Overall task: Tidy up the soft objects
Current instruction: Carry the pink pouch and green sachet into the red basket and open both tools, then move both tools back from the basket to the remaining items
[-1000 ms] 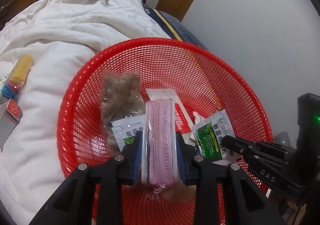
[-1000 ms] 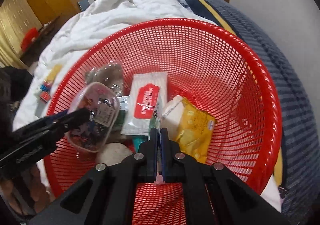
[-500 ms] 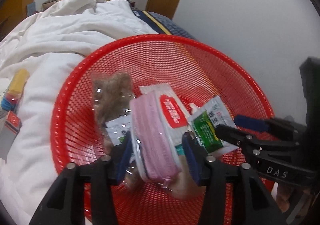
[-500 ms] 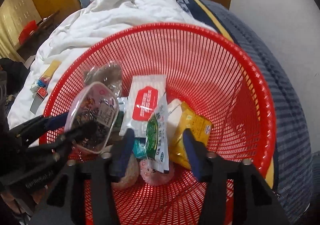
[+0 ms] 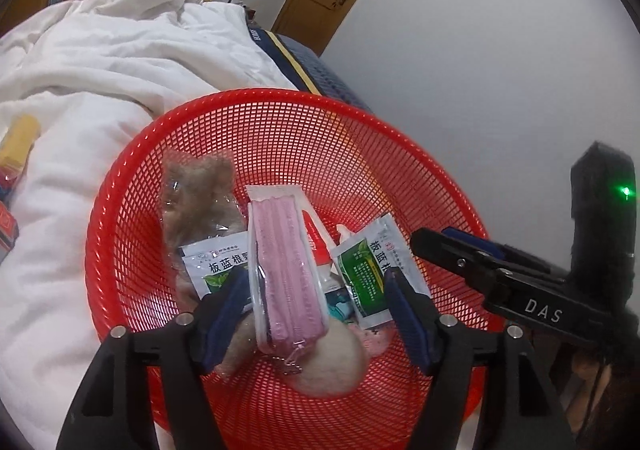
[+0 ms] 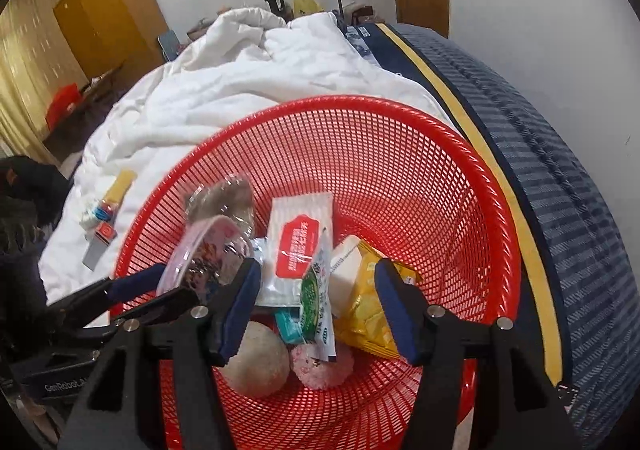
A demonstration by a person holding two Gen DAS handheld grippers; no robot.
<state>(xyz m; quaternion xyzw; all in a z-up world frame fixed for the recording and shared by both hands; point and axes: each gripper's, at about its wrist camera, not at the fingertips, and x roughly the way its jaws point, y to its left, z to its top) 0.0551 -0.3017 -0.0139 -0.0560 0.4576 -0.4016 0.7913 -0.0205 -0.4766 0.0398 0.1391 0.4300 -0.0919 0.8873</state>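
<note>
A red mesh basket point(image 5: 360, 153) point(image 6: 420, 153) sits on a bed and holds several soft things. My left gripper point(image 5: 316, 310) is open over it; a pink zip pouch in clear wrap point(image 5: 286, 274) point(image 6: 204, 250) stands between its fingers, leaning on the left one. My right gripper point(image 6: 316, 310) is open above a green-and-white sachet point(image 6: 318, 298) point(image 5: 370, 270), which stands loose in the basket. Around them lie a white pack with a red label point(image 6: 300, 242), a yellow packet point(image 6: 368, 306), a brown plush in a bag point(image 5: 196, 201), a beige ball point(image 6: 256, 362) and a pink puff point(image 6: 320, 366).
A crumpled white duvet point(image 6: 224, 89) covers the bed behind the basket. Small coloured boxes point(image 6: 104, 217) lie on it to the left. The blue striped mattress edge point(image 6: 560, 169) runs along the right, by a white wall. Wooden door and wardrobes stand beyond.
Both grippers have opened. The left let go of the pink pouch, the right let go of the green sachet, and both have pulled back and up from the basket.
</note>
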